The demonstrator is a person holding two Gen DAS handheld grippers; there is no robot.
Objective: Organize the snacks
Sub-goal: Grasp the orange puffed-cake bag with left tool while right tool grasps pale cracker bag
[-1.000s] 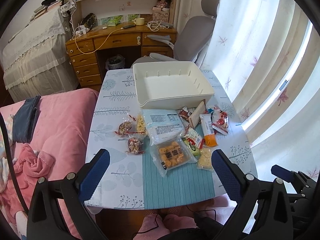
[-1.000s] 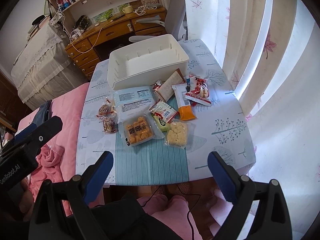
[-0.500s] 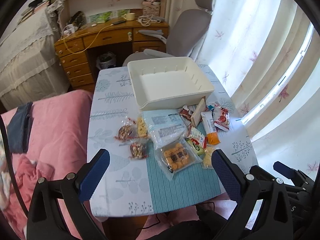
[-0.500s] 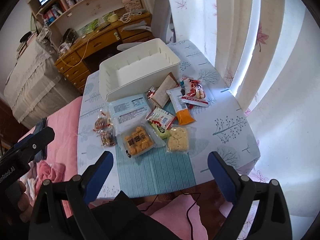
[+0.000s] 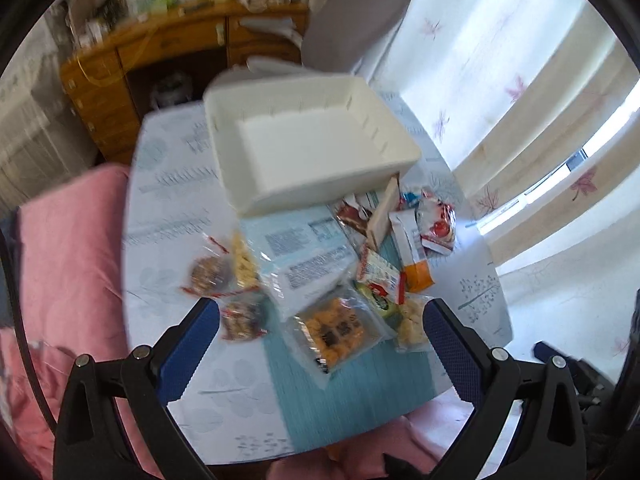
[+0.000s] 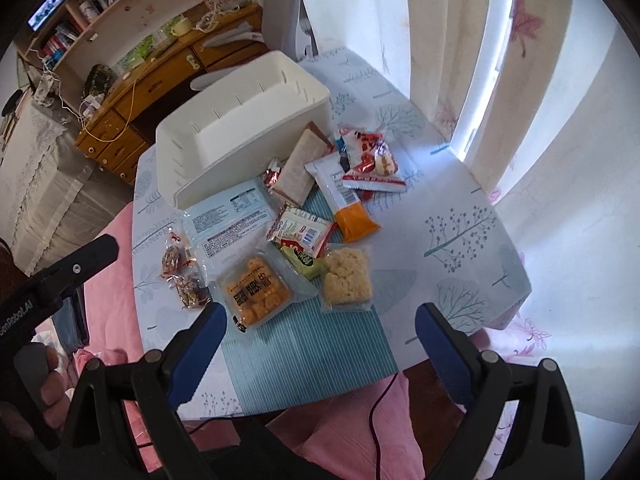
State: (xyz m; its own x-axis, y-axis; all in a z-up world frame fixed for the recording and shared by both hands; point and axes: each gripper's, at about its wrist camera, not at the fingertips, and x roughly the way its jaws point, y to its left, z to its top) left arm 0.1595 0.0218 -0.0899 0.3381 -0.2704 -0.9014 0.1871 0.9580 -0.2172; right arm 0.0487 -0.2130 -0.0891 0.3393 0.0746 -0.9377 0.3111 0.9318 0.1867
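Left tool (image 5: 320, 332) spread wide, nothing between its blue pads; right tool (image 6: 320, 332) the same, both hovering above the near edge of the surface (image 6: 460, 240). Nothing picked yet by the look of it. Nearest snacks lie on the teal ribbed mat (image 6: 304, 352): clear crinkly pack of orange biscuits (image 6: 256, 294), beside it a clear pack holding a pale lumpy puffed square (image 6: 347, 278). A small green wrapper (image 6: 306, 260) is tucked between them. Judgement: start with an outer flat pack, come down straight, pinch across a short edge or the sealed seam, since film is slippery and contents may crush. Further on: red-white sachet (image 6: 302, 232), big pale-blue flat pouch (image 6: 228, 220), orange-ended stick pack (image 6: 344, 204), brown bar (image 6: 298, 170) leaning on the bin. Twist-tied candy bags (image 6: 182, 272) at left. The white rigid plastic bin (image 6: 224, 136) sits at the far side, empty, slotted walls.
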